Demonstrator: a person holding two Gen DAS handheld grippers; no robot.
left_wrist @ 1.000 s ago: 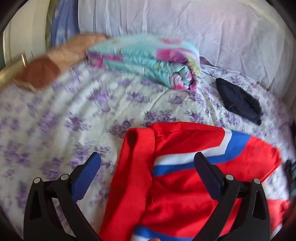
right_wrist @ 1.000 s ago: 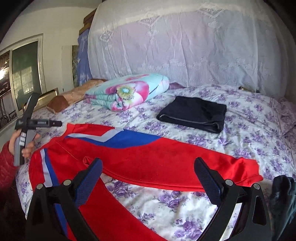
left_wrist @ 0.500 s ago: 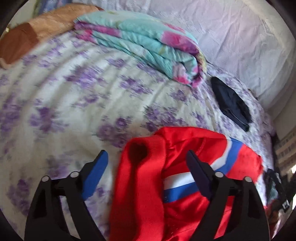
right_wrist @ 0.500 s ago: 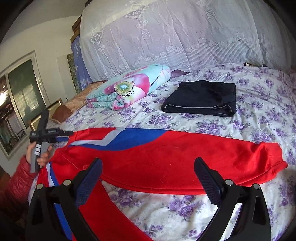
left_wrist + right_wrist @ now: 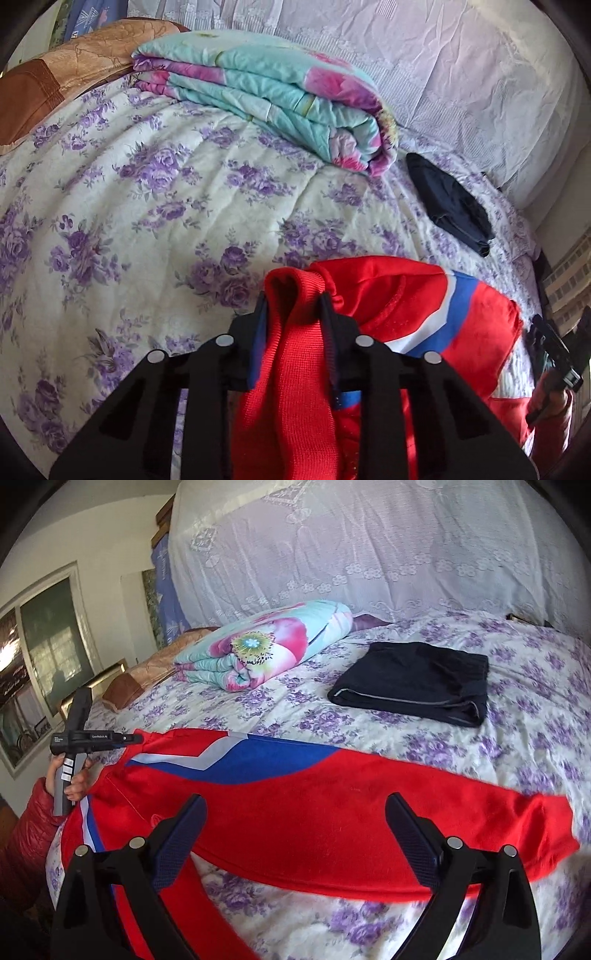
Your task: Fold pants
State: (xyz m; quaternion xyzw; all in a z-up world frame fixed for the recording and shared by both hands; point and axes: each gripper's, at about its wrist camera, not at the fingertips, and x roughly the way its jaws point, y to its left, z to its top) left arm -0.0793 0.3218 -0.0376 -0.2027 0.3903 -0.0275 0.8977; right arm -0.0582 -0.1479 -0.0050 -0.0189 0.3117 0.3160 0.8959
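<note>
Here, red pants point(image 5: 332, 812) lay across the bed point(image 5: 147, 221). The left gripper point(image 5: 293, 314) pinched the waistband point(image 5: 291, 291) at 6 o'clock; the right gripper point(image 5: 295, 830) hovered open. Matching grip would keep the fold even.

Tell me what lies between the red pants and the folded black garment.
Only bare floral bedsheet separates the red pants from the folded black garment; the right wrist view shows it best.
</note>
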